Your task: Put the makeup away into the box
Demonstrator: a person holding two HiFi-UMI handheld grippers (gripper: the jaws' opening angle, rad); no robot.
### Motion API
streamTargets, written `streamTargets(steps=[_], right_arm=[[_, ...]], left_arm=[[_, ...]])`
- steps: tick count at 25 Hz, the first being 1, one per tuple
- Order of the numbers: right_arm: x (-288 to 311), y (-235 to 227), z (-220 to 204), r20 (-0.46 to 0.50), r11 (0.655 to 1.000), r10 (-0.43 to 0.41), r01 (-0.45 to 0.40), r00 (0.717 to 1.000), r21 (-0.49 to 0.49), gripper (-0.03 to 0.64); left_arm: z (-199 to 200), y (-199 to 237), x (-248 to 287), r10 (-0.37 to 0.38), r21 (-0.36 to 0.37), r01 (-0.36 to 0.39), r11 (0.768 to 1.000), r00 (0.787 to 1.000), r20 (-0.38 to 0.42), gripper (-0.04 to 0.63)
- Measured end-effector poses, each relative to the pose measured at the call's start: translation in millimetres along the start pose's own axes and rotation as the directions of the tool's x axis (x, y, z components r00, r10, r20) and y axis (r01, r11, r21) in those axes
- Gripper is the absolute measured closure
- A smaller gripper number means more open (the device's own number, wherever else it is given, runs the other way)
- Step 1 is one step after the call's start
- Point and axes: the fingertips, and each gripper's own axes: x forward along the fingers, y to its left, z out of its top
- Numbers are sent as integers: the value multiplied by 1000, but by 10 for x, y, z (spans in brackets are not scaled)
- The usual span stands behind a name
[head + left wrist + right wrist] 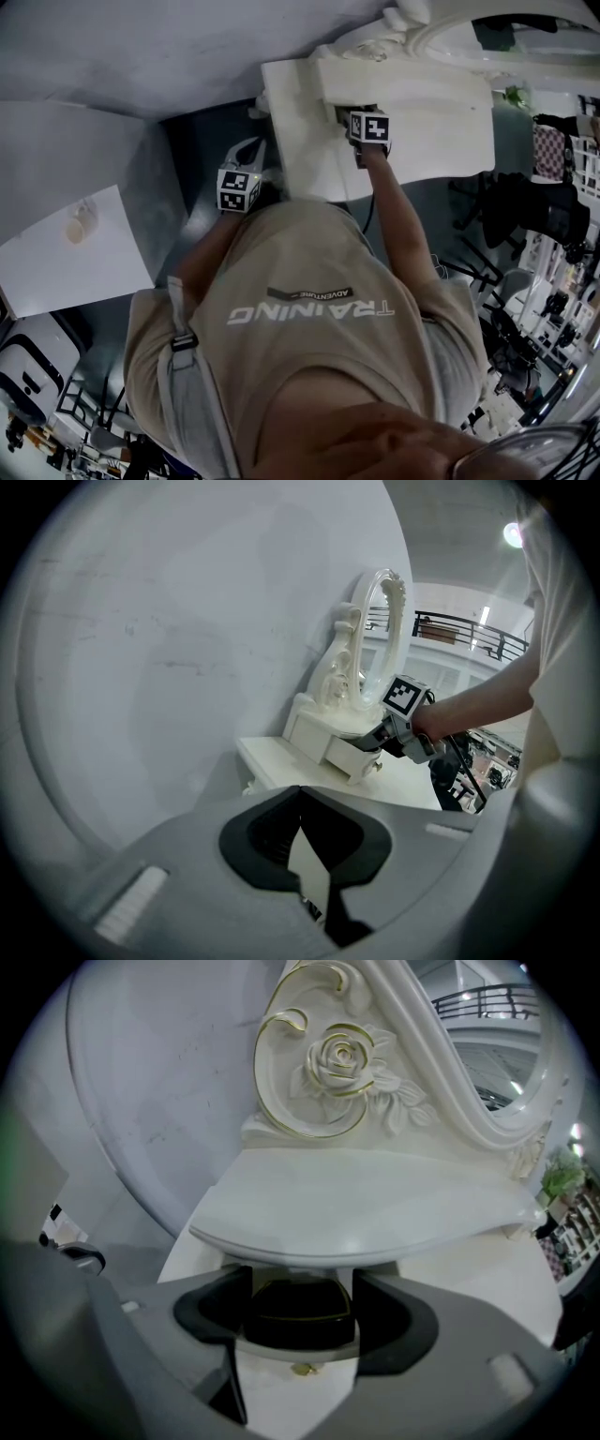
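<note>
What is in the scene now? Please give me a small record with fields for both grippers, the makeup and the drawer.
left gripper: shut, empty, near the dressing table edge
right gripper: shut on the dark case, reaching into the drawer
dark case: black with gold trim, inside the open drawer
drawer: pulled out below the mirror, small gold knob in front
</note>
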Motion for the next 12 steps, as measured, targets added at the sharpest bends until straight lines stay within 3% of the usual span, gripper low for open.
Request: streamTargets(steps=[12], right_arm=[[-94, 9, -31, 31, 996, 87, -86, 996, -34, 282]], left_arm=[[-46, -267, -180, 54, -22, -55, 998, 998, -14, 589]])
